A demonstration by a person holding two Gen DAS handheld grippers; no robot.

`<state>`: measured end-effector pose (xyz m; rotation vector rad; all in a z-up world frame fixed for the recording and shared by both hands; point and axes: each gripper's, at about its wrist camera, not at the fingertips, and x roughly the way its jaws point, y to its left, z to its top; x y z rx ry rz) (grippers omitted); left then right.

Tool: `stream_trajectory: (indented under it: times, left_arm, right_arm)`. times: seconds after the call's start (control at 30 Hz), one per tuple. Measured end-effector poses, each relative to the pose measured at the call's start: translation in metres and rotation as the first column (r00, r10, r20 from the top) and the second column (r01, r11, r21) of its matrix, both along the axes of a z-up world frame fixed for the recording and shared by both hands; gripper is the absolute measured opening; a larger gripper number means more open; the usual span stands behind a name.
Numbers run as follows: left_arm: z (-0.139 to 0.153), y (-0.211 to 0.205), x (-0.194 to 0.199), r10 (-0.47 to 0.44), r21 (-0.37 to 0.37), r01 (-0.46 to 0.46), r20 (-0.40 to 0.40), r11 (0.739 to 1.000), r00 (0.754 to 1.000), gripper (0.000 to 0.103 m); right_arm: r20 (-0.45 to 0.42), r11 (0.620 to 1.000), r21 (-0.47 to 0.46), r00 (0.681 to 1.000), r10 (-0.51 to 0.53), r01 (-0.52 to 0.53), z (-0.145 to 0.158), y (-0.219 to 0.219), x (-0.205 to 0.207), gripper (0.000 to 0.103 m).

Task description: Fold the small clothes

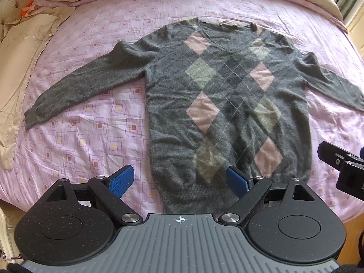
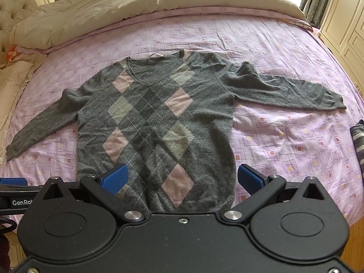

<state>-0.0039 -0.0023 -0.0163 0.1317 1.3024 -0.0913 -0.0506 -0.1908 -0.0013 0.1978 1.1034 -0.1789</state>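
Note:
A grey V-neck sweater (image 1: 227, 95) with pink and pale green diamonds lies flat, front up, on the pink patterned bedsheet (image 1: 91, 136), both sleeves spread out to the sides. In the right wrist view the same sweater (image 2: 154, 122) fills the middle. My left gripper (image 1: 179, 179) hovers open above the hem's left part, nothing between its blue pads. My right gripper (image 2: 182, 178) hangs open over the hem's right part, also holding nothing. The right gripper's black body (image 1: 341, 166) shows at the right edge of the left wrist view.
A beige duvet (image 2: 136, 2) is bunched along the far side of the bed, with cream pillows (image 1: 20, 45) at the left. A striped dark garment (image 2: 359, 141) lies at the bed's right edge. Cream cupboards (image 2: 343, 18) stand beyond the right side.

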Motion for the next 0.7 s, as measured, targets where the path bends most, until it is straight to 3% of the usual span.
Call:
stream_trajectory:
  times: [0.4,0.7]
  left_arm:
    - [-0.0045,-0.0007,0.0015,-0.009,0.006,0.009,-0.008,1.000,1.000,0.088]
    - [-0.0028,-0.0093,0.0034,-0.047,-0.009,0.047,0.005,0.999,0.999,0.088]
  right_arm:
    - [-0.010,1.000,0.010,1.000,-0.005,0.005,-0.0022,-0.0017,-0.0025,0.102]
    - [0.026,0.997,-0.058,0.999,-0.048,0.049,0.0076,-0.0054,-0.0084,0.102]
